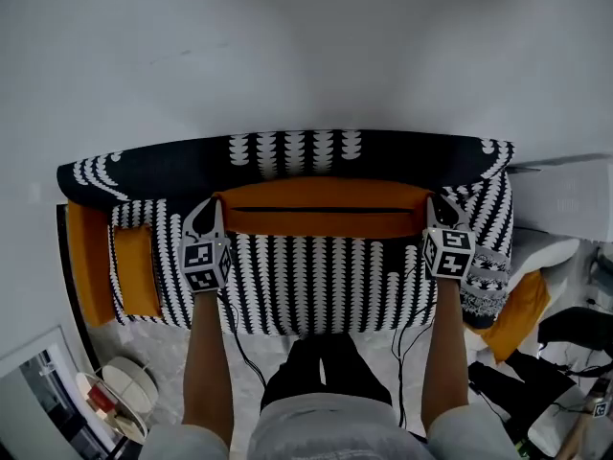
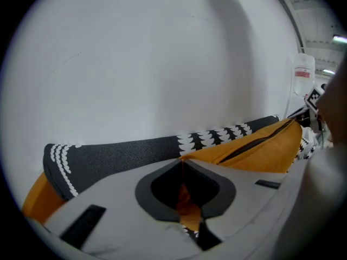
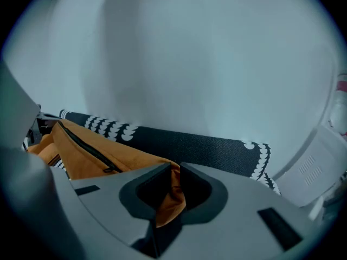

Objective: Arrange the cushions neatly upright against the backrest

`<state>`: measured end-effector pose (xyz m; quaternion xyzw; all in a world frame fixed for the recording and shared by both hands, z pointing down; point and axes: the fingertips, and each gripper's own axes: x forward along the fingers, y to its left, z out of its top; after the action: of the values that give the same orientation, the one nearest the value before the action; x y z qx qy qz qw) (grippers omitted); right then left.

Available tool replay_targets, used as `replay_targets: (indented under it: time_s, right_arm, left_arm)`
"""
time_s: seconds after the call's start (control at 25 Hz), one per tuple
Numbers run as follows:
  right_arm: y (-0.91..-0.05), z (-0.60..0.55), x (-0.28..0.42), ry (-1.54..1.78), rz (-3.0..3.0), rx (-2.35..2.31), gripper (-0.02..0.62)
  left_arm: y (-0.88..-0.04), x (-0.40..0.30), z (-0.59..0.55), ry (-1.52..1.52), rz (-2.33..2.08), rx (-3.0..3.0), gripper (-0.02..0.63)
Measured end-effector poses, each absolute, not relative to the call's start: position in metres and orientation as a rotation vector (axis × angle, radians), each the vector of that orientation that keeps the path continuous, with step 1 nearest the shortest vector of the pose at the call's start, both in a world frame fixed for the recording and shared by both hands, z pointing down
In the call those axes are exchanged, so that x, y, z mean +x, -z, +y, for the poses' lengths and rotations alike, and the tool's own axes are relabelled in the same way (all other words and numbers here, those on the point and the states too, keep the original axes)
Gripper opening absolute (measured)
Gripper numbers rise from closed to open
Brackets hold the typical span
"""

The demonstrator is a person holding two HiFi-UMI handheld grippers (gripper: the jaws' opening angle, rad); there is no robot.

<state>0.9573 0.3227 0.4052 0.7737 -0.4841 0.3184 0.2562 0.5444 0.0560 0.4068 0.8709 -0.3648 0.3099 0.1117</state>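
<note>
Left gripper (image 1: 205, 220) and right gripper (image 1: 442, 217) each pinch a corner of the cushion (image 1: 321, 209); soft, light, likely sags mid-span.

I have my left gripper (image 1: 205, 218) and right gripper (image 1: 442, 211) each holding one end of the long cushion (image 1: 321, 209). It is orange and lies zip side up along the backrest (image 1: 383, 151) of the sofa (image 1: 316, 295). A small cushion (image 1: 134, 268), also orange, lies at the seat's left end. Off the sofa's right end sits a third cushion (image 1: 520, 310), just beside a patterned one (image 1: 484, 286).
</note>
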Motion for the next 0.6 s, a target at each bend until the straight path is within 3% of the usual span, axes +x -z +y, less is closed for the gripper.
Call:
replay_targets:
  time_s: [0.6]
  right_arm:
    - [-0.430,0.273,0.986,-0.926,-1.364,2.104,0.055]
  left_arm:
    - [-0.428,0.580,0.012,-0.982,-1.093,2.574,0.025]
